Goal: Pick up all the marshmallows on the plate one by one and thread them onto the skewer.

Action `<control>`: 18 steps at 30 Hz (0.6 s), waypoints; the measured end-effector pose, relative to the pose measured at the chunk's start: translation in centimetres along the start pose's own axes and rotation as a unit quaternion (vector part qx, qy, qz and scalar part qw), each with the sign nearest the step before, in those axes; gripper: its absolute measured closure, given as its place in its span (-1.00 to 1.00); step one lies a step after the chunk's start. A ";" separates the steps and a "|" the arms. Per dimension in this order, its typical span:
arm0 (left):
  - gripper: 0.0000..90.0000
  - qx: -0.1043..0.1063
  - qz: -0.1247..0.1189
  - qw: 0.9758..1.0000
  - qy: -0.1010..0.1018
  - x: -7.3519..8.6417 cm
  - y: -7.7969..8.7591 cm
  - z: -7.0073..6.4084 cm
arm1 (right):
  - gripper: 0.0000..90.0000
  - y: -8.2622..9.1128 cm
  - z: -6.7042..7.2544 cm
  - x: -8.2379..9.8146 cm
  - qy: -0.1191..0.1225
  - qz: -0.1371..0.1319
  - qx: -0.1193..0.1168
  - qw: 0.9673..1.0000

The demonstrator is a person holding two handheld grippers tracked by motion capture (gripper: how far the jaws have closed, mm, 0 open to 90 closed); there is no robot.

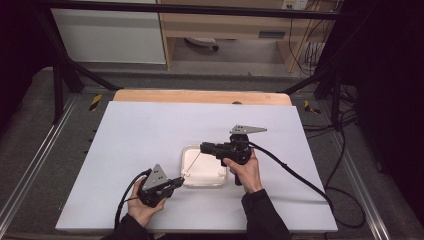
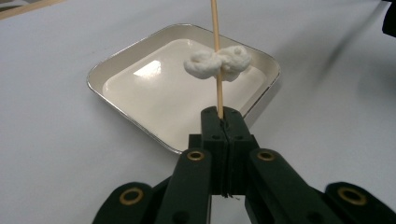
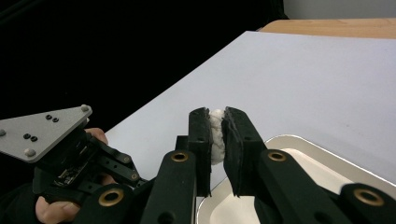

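Skewer end pinched in my left gripper: the jaws are pressed together on the thin wooden stick, which runs up and away from them over the tray. In the left gripper view a lump of white, dough-like stuff is threaded on the stick partway along it, hanging above the shallow white tray with its shiny metal rim. I cannot tell whether the lump touches the tray floor or floats just over it.

My right gripper is clamped on a small white piece of the same soft stuff, its pads squeezing it from both sides so the piece bulges between them. Below those jaws the tray's rim shows at the lower right of that view, and my left hand with its gripper and grey three-cornered plate sits at the lower left.

From the high view the tray lies near the middle of the white desk, a little toward my side. My left gripper is at the tray's near left corner, pointing right, and my right gripper reaches in from the tray's far right side, pointing left. The skewer slants between the two over the tray's left part. Cables trail off both grippers toward the near edge of the desk.
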State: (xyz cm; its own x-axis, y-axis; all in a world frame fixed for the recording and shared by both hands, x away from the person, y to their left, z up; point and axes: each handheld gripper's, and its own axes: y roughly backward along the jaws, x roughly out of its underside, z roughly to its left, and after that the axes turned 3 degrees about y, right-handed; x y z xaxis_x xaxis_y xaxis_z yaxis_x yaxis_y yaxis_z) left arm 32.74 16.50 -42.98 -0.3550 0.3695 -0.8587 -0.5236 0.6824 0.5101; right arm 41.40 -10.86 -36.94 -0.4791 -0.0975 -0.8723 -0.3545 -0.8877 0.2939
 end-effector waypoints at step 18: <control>0.98 -0.010 -0.015 1.000 -0.014 0.1 0.1 -0.5 | 0.84 0.3 0.3 0.4 -0.011 -0.018 -0.044 0.999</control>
State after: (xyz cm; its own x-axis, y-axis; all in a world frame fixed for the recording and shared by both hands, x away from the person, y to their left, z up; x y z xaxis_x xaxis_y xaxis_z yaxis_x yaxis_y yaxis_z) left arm 32.30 16.30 -42.95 -0.3175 0.3663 -0.8747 -0.5486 0.6814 0.4845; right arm 40.85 -11.05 -37.10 -0.4858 -0.0563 -0.8723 -0.3005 -0.9263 0.2272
